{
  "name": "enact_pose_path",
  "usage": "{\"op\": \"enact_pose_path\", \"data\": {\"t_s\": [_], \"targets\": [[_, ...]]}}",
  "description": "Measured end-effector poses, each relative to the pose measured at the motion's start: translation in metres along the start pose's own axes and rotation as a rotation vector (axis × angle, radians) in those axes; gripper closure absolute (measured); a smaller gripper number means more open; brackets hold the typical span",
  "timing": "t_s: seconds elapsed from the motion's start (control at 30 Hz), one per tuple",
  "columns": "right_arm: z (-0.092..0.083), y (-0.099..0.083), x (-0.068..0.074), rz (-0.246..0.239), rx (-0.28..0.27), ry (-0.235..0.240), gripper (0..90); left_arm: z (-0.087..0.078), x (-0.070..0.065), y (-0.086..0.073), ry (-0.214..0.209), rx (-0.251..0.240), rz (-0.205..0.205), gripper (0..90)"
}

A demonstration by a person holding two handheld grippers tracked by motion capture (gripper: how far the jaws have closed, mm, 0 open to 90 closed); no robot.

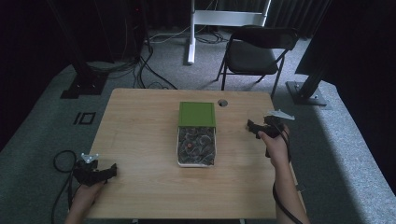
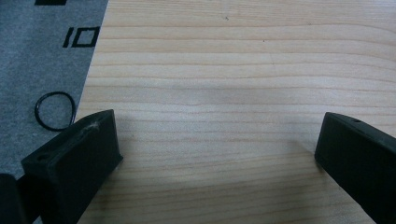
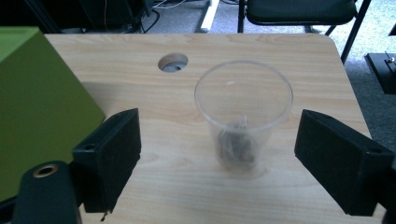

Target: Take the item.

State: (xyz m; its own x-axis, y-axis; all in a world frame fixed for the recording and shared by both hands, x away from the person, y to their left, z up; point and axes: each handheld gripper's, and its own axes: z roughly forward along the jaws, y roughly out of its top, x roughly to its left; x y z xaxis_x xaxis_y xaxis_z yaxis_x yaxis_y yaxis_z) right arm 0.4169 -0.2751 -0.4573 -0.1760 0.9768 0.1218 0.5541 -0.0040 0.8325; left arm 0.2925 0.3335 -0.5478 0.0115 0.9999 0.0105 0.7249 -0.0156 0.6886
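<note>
Now, right hand-held gripper [image 3: 217, 154]: its two black jaws stand wide apart, and the pads press on nothing. In the high view it is at the right side of the bench [image 1: 140, 186], held by the person's right hand [image 1: 275, 144].
Clear cup [image 3: 243, 116]: it stands upright on the bench, between the two jaws of the right hand-held gripper and a little ahead of them, free of both pads. Something small, brownish and crumpled lies on its bottom; what it is I cannot tell.
Left hand-held gripper [image 2: 217, 144]: jaws also wide apart, bare wood between them. It rests near the front left corner of the bench, well apart from the cup.
Green box [image 1: 197, 114]: at the middle of the bench; in the right gripper view it is just left of the left jaw.
Patterned tray [image 1: 196, 147]: directly in front of the green box, touching it, with a small reddish piece inside.
Round hole [image 3: 173, 62]: in the bench top, behind the cup.
Black chair [image 1: 257, 51]: on the floor beyond the bench.
</note>
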Motion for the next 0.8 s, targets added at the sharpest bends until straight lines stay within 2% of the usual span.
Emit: {"op": "enact_pose_path", "data": {"t_s": [0.2, 0.47, 0.57, 0.8], "targets": [[-0.006, -0.014, -0.001, -0.032, 0.024, -0.015, 14.0, 0.0, 0.0, 0.0, 0.0, 0.0, 0.0, 0.3], [-0.009, -0.038, -0.001, -0.04, 0.049, 0.008, 14.0, 0.0, 0.0, 0.0, 0.0, 0.0, 0.0, 0.3], [-0.01, -0.046, 0.0, -0.074, 0.078, 0.007, 14.0, 0.0, 0.0, 0.0, 0.0, 0.0, 0.0, 0.3], [-0.012, -0.058, 0.005, -0.044, 0.069, 0.037, 14.0, 0.0, 0.0, 0.0, 0.0, 0.0, 0.0, 0.3]]}}
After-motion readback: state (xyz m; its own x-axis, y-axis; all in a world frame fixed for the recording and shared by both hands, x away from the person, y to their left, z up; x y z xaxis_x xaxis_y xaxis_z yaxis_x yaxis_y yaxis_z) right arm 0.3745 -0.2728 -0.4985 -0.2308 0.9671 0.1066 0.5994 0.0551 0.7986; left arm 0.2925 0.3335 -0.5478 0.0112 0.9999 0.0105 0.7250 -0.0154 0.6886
